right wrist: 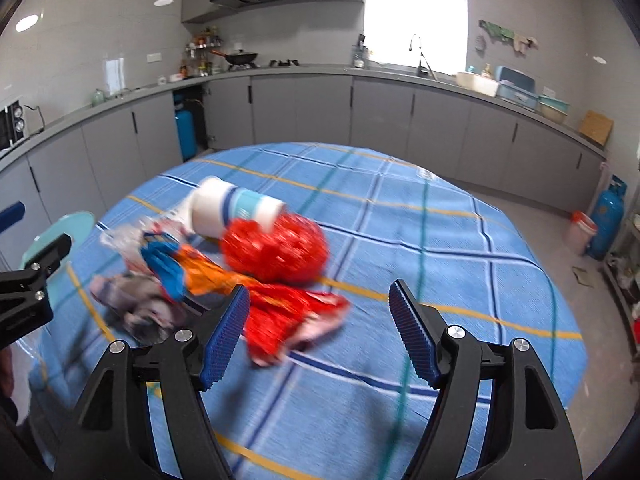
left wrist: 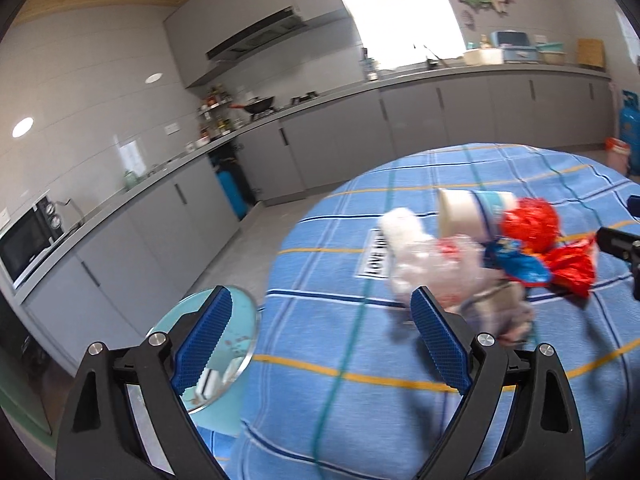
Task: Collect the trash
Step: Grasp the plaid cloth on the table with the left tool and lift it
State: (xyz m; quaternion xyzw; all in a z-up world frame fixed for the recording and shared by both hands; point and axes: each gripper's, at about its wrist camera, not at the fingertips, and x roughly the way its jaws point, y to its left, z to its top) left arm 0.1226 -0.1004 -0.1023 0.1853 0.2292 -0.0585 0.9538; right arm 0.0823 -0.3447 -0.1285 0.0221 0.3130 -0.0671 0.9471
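On the blue plaid counter (right wrist: 460, 248) the trash sits in one heap: a white cup (right wrist: 230, 210) on its side, a red mesh ball (right wrist: 276, 250) and a red wrapper (right wrist: 292, 316). My right claw (right wrist: 318, 328) is spread and empty, the wrapper just ahead by its left pad. I judge it nearer than my left claw (left wrist: 320, 344), also spread and empty, which has the heap ahead to its right.

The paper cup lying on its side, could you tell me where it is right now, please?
In the right wrist view the paper cup lies left of centre on the blue checked tablecloth, at the far edge of the trash pile, touching the red mesh ball.
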